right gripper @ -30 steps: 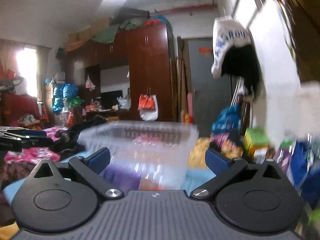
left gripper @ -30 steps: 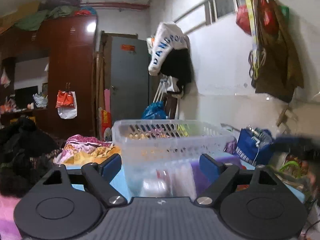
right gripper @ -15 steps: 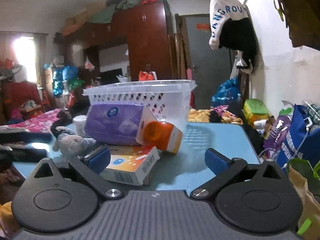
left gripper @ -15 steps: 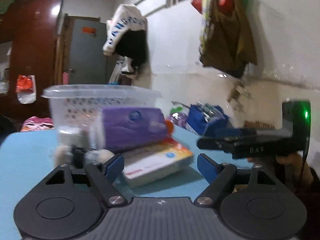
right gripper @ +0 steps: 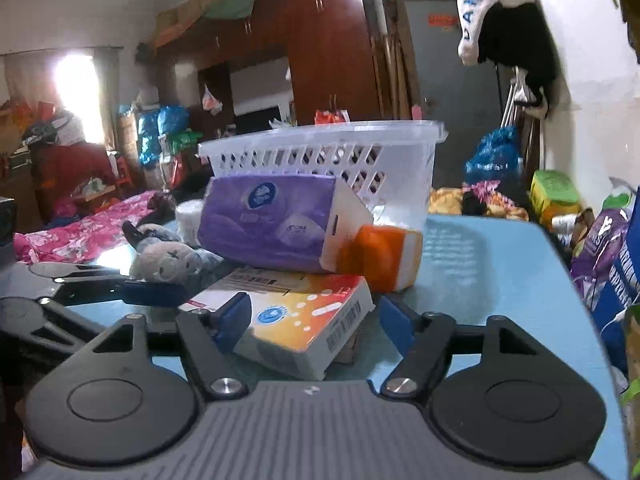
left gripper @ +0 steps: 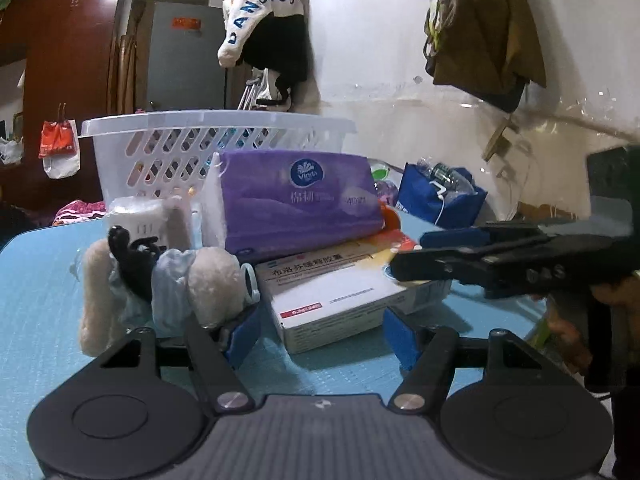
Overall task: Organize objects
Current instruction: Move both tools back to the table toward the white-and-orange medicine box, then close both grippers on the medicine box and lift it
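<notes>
The flat box (right gripper: 298,322) is being approached from two sides on the blue table (left gripper: 44,280). It is lying at the front of the pile, with the purple tissue pack (left gripper: 300,200) leaning on its rear part and the orange carton (right gripper: 386,256) just behind it. The right gripper (right gripper: 314,320) is being narrowed around the box's near corner; the box is sitting between its blue pads, which are not yet seen pressing, so nothing is being gripped. The left gripper (left gripper: 320,334) is likewise being narrowed, with the box's other end between its pads and still unclamped; its left pad is lying close against the plush toy (left gripper: 168,280).

For a clean pick, the box is probably best taken by one gripper only, squarely across its short width, and drawn out toward the camera before being lifted, so that the tissue pack is being let down gently rather than tipped onto the carton. The toy's fur should be kept out of the left pads.

The white basket (left gripper: 216,148) is standing behind the pile, its open top reachable only over the tissue pack. Bare table is being left on the right side, though its edge is near there, above bags. The two grippers are working close together, so crossing paths is a likely risk.
</notes>
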The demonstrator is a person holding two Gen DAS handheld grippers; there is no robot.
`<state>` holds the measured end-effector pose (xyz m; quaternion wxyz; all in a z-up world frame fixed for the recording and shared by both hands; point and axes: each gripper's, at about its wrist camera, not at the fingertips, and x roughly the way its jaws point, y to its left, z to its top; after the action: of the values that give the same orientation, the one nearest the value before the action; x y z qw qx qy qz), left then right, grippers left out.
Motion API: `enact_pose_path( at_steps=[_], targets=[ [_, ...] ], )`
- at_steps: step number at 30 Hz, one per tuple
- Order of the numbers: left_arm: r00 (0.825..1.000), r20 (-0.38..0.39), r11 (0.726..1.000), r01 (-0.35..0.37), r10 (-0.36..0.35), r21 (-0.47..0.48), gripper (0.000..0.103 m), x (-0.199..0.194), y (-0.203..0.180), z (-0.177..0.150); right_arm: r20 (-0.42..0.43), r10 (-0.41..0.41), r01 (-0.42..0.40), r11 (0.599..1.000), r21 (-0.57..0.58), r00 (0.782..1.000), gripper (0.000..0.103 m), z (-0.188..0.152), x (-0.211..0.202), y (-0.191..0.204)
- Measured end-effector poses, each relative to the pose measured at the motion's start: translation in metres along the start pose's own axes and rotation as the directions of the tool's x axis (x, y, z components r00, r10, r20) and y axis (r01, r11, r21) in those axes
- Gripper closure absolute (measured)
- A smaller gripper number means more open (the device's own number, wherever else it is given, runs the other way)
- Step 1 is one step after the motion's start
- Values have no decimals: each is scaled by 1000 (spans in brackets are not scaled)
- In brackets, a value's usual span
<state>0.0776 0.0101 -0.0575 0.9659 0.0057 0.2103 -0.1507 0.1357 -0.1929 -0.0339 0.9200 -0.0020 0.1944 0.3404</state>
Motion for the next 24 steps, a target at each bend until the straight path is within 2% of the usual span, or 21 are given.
enact_pose_path(
  at_steps=[2, 4, 8, 24],
  targets=[
    [1000, -4, 1000, 5, -5, 10, 31, 3, -1, 0, -10, 10, -10, 1000, 24, 1000, 30, 2, 6, -4],
    [1000, -8, 1000, 6, -6, 17, 31, 6, -3, -1, -10, 32, -31, 998, 48, 999, 38, 2, 6, -8],
    [1000, 2, 1000, 6, -6, 26, 34, 10, -6, -1, -7, 32, -32, 999, 34, 999, 38, -3, -3, -7],
    [998, 66, 999, 6, -10, 53, 36, 4, -12, -7, 9, 22, -22, 999, 29, 1000, 38, -5, -6, -1]
  ],
)
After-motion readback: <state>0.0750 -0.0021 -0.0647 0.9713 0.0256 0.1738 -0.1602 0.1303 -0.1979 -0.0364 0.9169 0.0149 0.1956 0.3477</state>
